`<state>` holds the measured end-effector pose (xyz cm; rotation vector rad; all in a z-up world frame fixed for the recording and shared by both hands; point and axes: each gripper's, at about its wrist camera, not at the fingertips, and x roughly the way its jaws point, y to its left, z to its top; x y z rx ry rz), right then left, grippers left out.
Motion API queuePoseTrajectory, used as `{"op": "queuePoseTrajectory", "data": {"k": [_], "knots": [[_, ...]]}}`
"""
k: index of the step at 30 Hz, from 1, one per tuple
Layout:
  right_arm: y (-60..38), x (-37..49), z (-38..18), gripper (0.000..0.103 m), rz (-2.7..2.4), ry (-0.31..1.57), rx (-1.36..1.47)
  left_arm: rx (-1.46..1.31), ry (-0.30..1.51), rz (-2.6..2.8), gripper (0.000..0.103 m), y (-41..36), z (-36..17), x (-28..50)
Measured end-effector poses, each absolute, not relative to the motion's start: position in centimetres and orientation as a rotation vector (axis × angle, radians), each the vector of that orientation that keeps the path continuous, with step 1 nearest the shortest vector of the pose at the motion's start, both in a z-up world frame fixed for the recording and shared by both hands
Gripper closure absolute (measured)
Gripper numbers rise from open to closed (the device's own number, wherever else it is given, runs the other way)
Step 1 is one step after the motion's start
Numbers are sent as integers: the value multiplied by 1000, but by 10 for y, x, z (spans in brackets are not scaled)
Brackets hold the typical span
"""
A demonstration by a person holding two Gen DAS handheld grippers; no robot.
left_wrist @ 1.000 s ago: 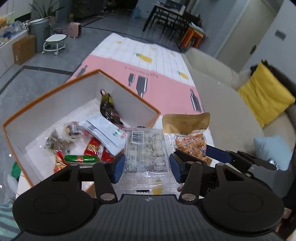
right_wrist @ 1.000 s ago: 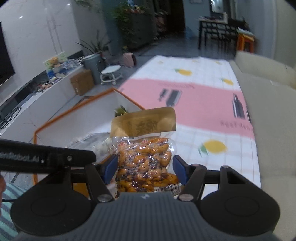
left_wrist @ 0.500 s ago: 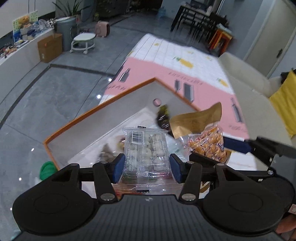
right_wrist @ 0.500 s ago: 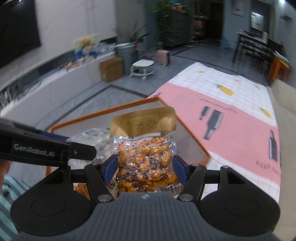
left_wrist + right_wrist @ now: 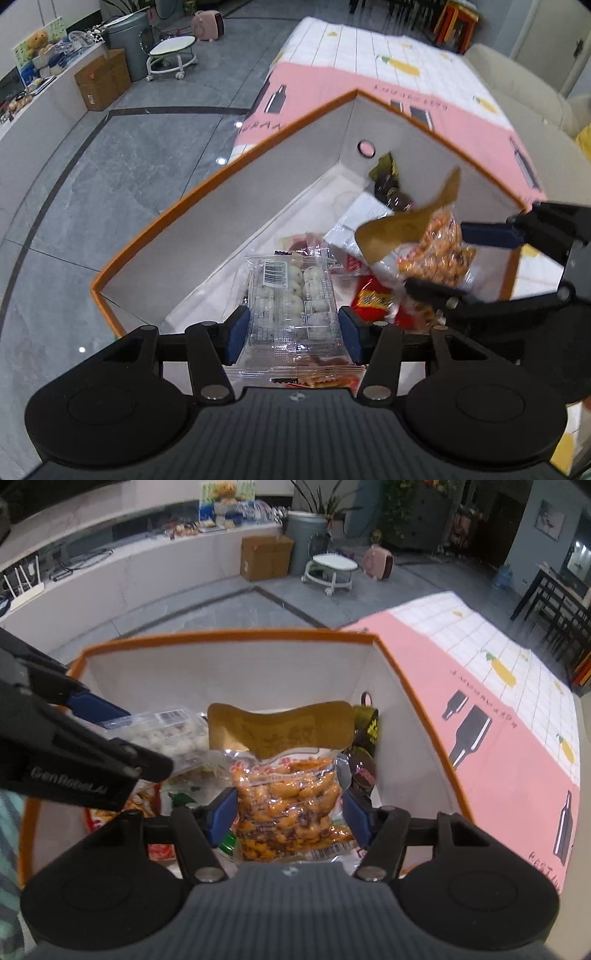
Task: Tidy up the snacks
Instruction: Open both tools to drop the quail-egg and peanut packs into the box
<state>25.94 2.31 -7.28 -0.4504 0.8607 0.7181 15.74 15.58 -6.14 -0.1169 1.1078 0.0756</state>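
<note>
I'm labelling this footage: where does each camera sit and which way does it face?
Left wrist: on the left hand-held gripper, facing down into the orange-rimmed box; its fingers clamp a clear pack of white sweets.
Right wrist: on the right hand-held gripper, facing into the box, clamping the orange snack bag.
Shared: box, both packs, each other's gripper.

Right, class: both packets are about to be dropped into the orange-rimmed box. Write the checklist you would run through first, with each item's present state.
1. Left hand-held gripper shut on the clear packet of white sweets: ok.
2. Right hand-held gripper shut on the orange snack bag; its jaws have just been closing: ok.
3. Both packets above the box opening: ok.
4. Bare floor beneath the clear packet: cannot tell.
5. Grippers apart: ok.
</note>
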Motion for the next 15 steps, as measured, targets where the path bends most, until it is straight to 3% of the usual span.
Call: {"op": "queuePoseTrajectory", "data": {"k": [1, 2, 3, 11, 15], "knots": [[25, 263, -76, 55, 712, 870, -454, -107, 1115, 72, 43, 155, -64, 158], [27, 266, -79, 58, 709, 880, -459, -99, 1125, 68, 43, 155, -67, 160], [29, 269, -82, 70, 705, 894, -461, -94, 1132, 66, 44, 155, -69, 161], [39, 270, -87, 67, 716, 891, -484, -8, 1165, 83, 43, 150, -86, 169], [39, 269, -89, 59, 690, 886, -488, 43, 1153, 104, 42, 143, -89, 170]]}}
